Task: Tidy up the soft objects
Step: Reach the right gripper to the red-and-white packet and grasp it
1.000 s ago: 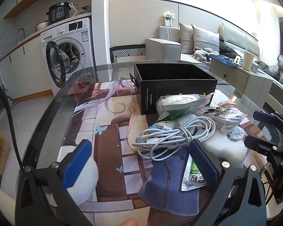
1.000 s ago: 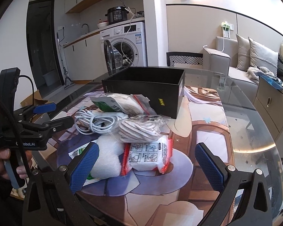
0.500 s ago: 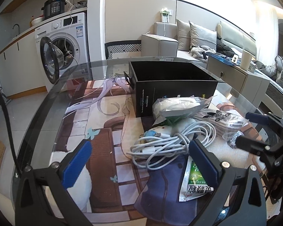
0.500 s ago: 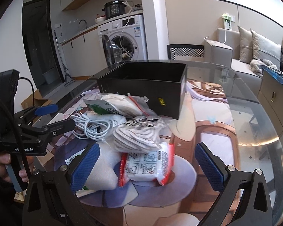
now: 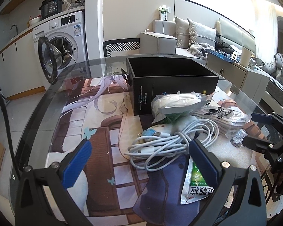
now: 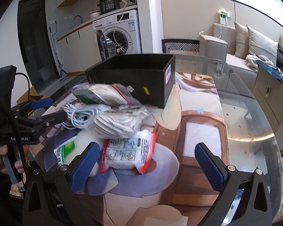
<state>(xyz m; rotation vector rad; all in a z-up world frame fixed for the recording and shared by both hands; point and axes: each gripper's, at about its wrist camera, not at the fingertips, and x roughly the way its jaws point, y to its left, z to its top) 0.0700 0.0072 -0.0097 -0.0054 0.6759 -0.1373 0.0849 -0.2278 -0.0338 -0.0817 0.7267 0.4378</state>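
Observation:
A heap of soft goods lies on the glass table in front of an open black box. It holds a white cable coil, a bag of striped socks, a zip bag of white cloth, a red-edged packet, a green sachet and white foam. My left gripper is open just short of the cable. Facing the red-edged packet, my right gripper is open and holds nothing.
The round glass table covers a printed mat; its rim curves at left. A washing machine with its door open, a sofa and a sideboard stand beyond. A hand holds the left gripper's handle.
Both grippers have shifted slightly around the heap; the right one has come closer to the box and the packets. Nothing was taken hold of, and both stay open.

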